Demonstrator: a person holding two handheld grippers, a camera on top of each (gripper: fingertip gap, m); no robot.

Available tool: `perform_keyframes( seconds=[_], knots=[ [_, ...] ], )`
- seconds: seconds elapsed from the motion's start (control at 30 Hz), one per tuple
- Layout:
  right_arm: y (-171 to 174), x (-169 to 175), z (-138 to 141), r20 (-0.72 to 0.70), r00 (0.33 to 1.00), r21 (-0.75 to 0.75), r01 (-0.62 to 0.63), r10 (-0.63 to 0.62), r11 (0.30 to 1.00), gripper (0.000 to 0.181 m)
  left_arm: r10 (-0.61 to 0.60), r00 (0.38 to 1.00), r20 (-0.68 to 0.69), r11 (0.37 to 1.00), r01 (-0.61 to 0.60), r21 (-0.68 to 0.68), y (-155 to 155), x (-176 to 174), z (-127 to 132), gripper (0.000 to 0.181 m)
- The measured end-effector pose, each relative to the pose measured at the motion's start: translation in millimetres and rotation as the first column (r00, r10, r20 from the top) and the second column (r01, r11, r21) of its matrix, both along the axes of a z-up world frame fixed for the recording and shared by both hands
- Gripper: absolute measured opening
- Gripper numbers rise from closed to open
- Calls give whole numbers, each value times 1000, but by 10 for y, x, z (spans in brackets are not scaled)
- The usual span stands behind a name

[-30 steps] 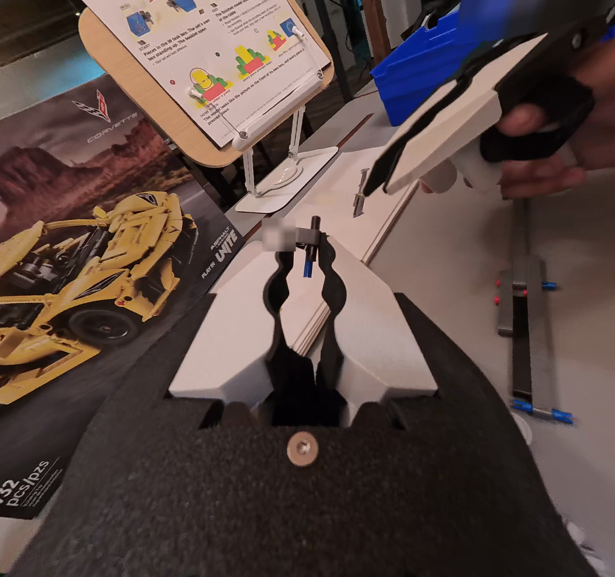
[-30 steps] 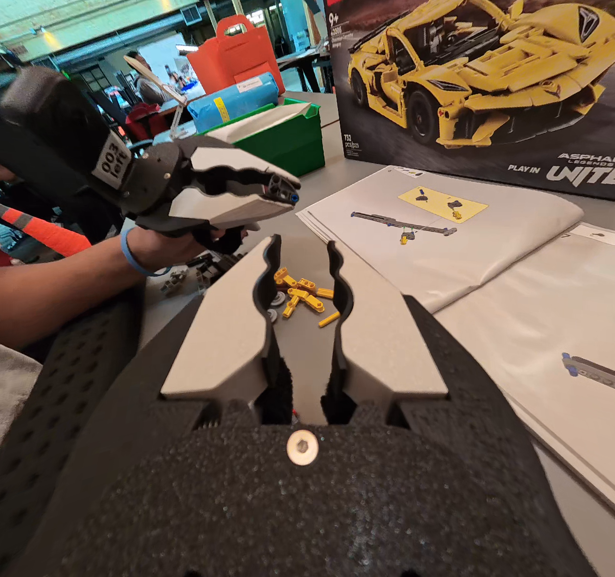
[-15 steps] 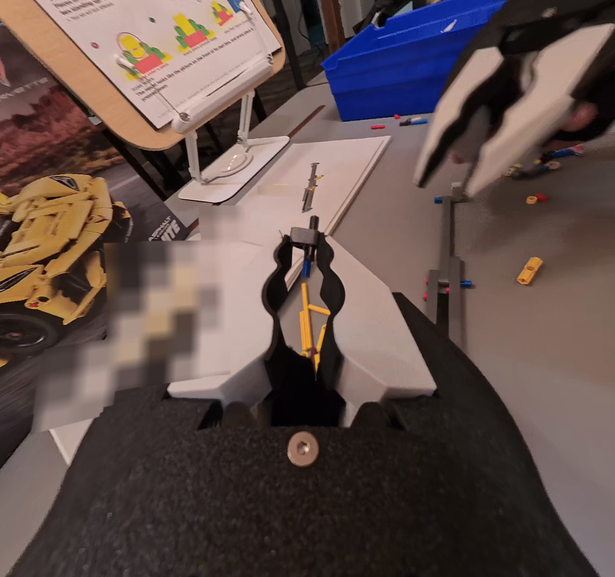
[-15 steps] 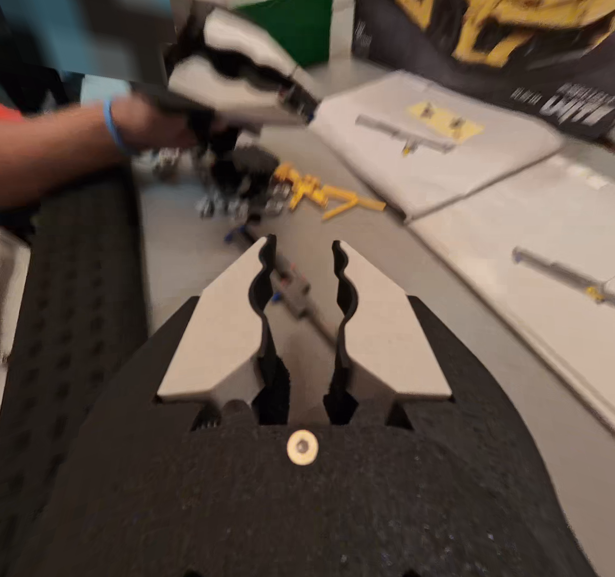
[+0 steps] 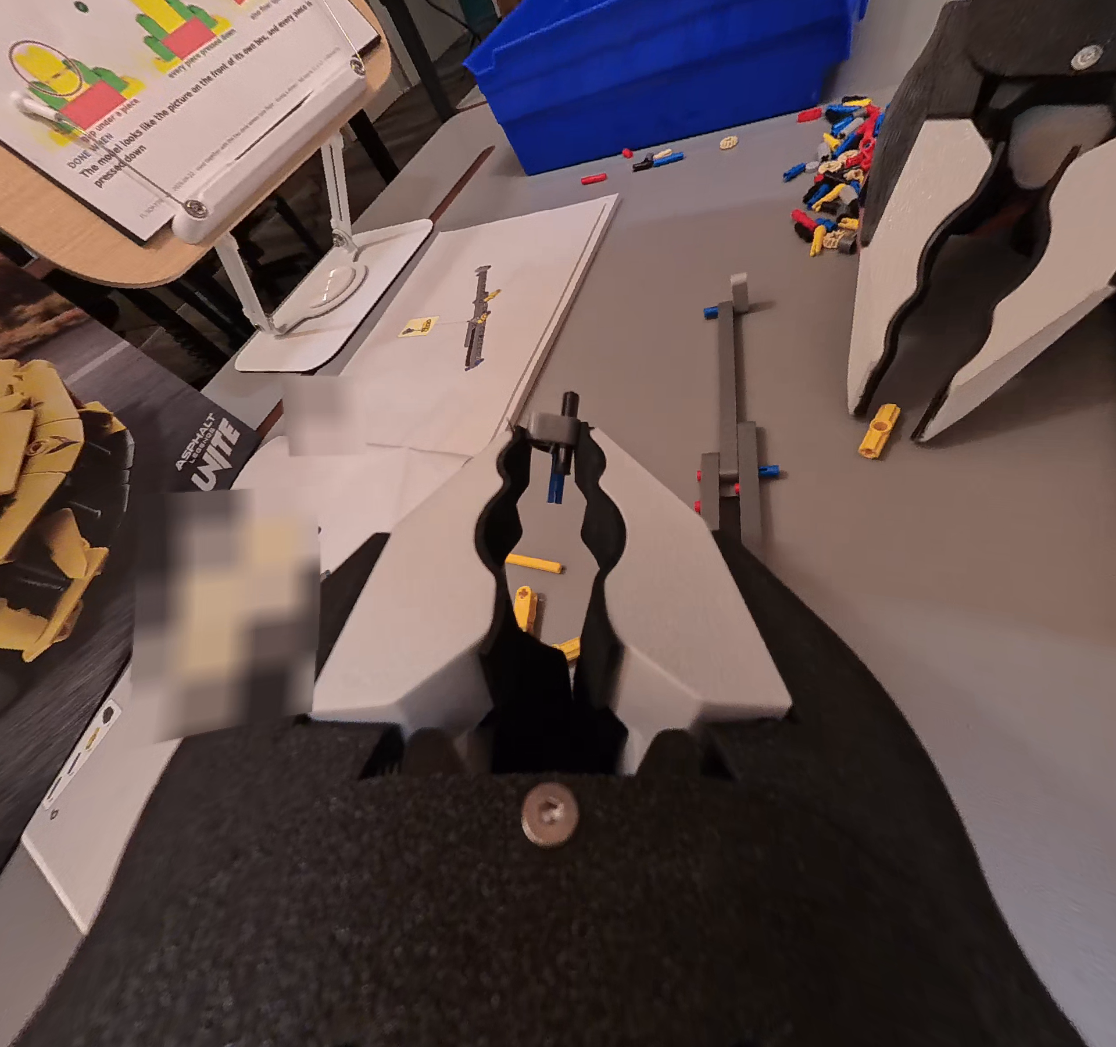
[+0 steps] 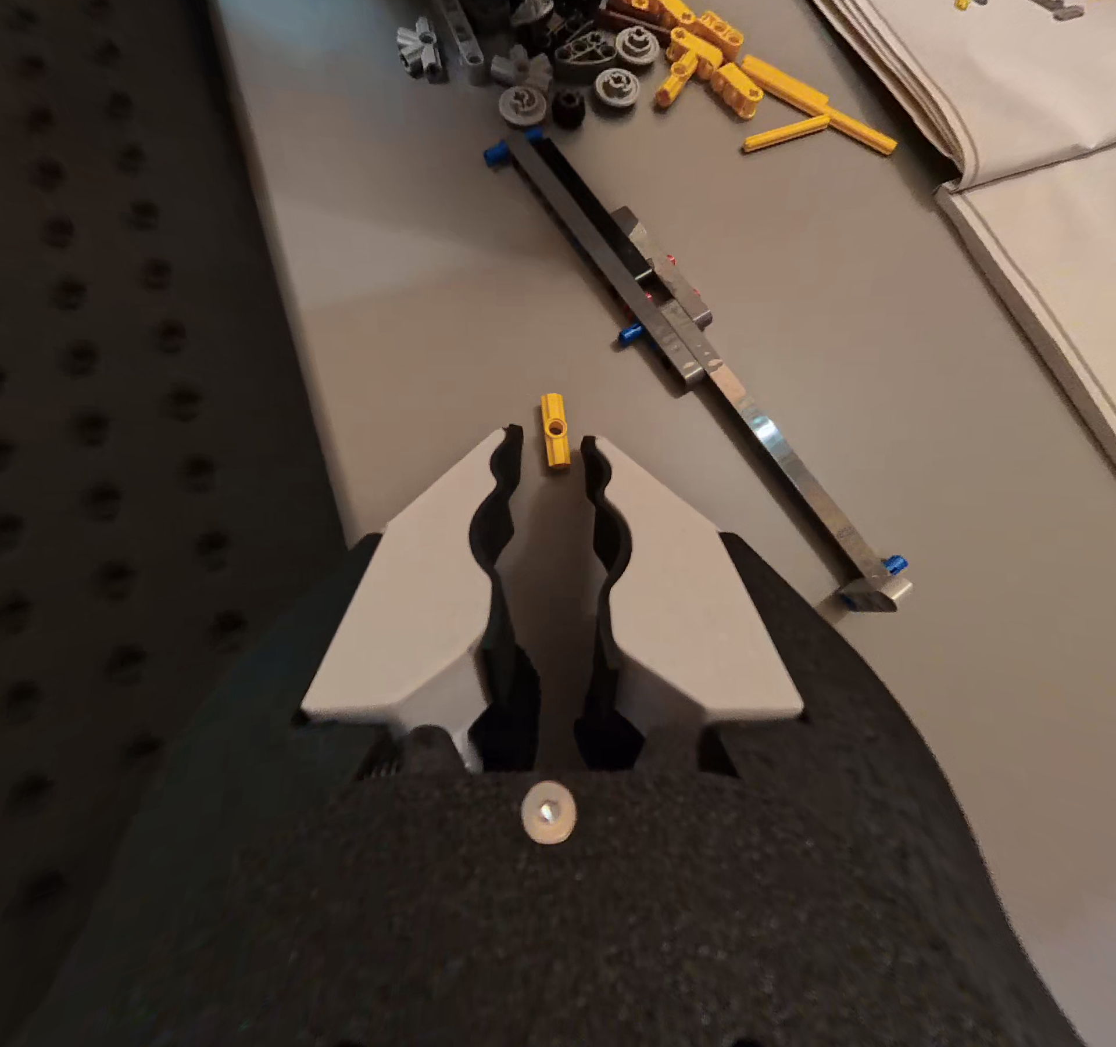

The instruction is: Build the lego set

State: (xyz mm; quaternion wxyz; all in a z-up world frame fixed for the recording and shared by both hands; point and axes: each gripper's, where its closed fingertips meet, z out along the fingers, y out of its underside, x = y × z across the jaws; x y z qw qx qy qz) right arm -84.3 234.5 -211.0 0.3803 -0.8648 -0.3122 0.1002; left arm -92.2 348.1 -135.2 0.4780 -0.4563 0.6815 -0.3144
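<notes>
Early build. The left hand-held gripper (image 5: 554, 432) pinches a grey connector with pin (image 5: 555, 433); the right hand-held gripper (image 6: 548, 437), spread, straddles a yellow connector (image 6: 554, 430). A partly assembled beam (image 6: 676, 318) lies just right; loose parts (image 6: 580, 46) wait beyond.

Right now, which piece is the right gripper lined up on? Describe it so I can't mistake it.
Find the long grey beam assembly lying diagonally on the grey table. Beside it, alone at the open right gripper tips, lies a short yellow connector with a round side hole, apart from the yellow pile.

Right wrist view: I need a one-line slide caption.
Open right gripper poised over a small yellow connector beside the long grey beam assembly.
</notes>
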Motion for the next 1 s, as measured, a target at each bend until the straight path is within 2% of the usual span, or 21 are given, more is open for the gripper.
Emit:
perform_keyframes(
  seconds=[0.27,0.33,0.5,0.57,0.67,0.77,0.87,1.0],
  knots=[
    [32,13,-24,5,1000,3,16,-16,1000,15,-3,1000,5,1000,2,23,-15,1,13,13],
    [66,45,-24,14,999,11,38,-38,999,7,-3,1000,11,999,2,45,-15,2,21,13],
    [104,55,-14,-67,995,-37,71,-74,997,7,-16,999,36,996,12,94,-33,20,38,13],
    [173,23,139,-171,981,-33,87,-91,996,6,-25,999,46,986,17,167,-49,32,38,13],
    [310,-27,588,-376,922,-22,92,-93,996,6,-49,997,63,949,27,313,-123,54,53,12],
    [378,-43,852,-463,885,-49,43,-60,998,6,-66,996,52,912,39,409,-202,76,26,13],
    [357,-92,905,-496,868,-131,-34,-36,991,6,-107,993,45,886,75,458,-318,93,13,13],
    [300,-98,837,-475,880,-212,-112,-2,971,6,-175,984,30,858,138,494,-514,94,-11,12]
  ],
)
